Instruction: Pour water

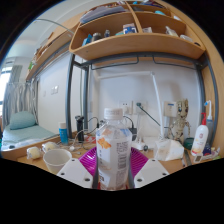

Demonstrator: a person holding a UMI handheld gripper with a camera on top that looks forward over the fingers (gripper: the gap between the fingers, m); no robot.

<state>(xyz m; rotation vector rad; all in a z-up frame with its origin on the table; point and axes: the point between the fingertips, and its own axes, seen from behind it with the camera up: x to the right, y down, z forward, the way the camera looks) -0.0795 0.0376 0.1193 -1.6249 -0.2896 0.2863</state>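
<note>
Gripper view: the gripper [113, 172] is pinched on a clear water bottle [113, 150], upright, white cap on, its pale label too small to read, with both pink pads [90, 160] pressed to its sides. Left of the fingers a white cup [57, 158] stands on the cluttered surface [20, 155], near its front edge. Beyond the bottle lie a white squeeze bottle [201, 138], a wall, and an overhead shelf [135, 45].

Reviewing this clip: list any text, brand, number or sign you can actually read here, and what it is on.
None can be read.
Water bottle between the claw fingers: its label has print, too blurred to read.
White bottle with red cap beside the desk's edge: markings too small to read.
</note>
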